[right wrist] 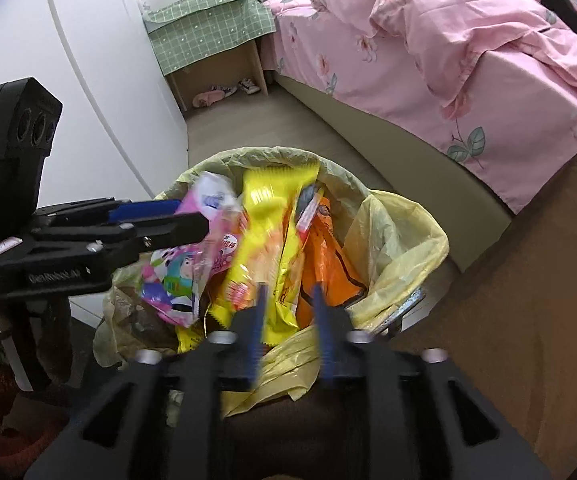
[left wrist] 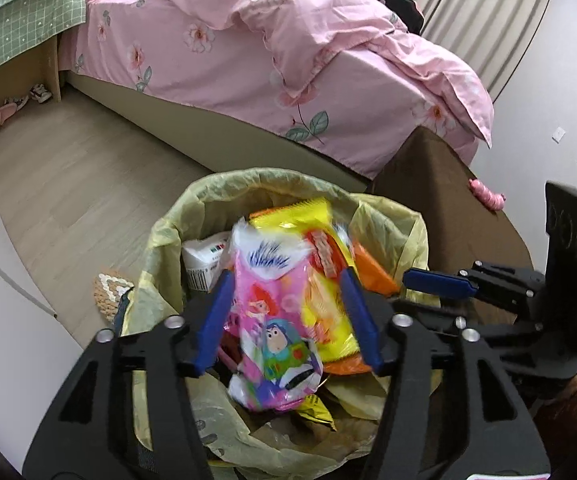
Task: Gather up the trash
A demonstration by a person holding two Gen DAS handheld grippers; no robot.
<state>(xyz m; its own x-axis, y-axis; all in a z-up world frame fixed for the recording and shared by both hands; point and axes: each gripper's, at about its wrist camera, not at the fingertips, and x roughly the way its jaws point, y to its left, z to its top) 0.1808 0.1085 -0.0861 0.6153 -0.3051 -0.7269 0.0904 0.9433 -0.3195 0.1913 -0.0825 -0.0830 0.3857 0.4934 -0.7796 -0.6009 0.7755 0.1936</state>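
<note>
A trash bin lined with a pale yellow bag (left wrist: 160,240) (right wrist: 400,232) stands on the floor under both grippers. A pink cartoon wrapper (left wrist: 272,320) (right wrist: 176,276), a yellow snack wrapper (left wrist: 320,248) (right wrist: 264,232) and an orange wrapper (left wrist: 372,272) (right wrist: 328,264) lie in it. My left gripper (left wrist: 288,280) is open over the bin, its blue fingers on either side of the pink and yellow wrappers without clamping them. My right gripper (right wrist: 290,292) is open and empty above the bin's near rim; it also shows in the left wrist view (left wrist: 436,284).
A bed with a pink floral duvet (left wrist: 288,60) (right wrist: 468,60) runs along the back. A brown upholstered piece (left wrist: 440,184) (right wrist: 528,280) stands right of the bin. A bedside table under a green cloth (right wrist: 208,28), with slippers below, stands far left. A small woven mat (left wrist: 108,288) lies left of the bin.
</note>
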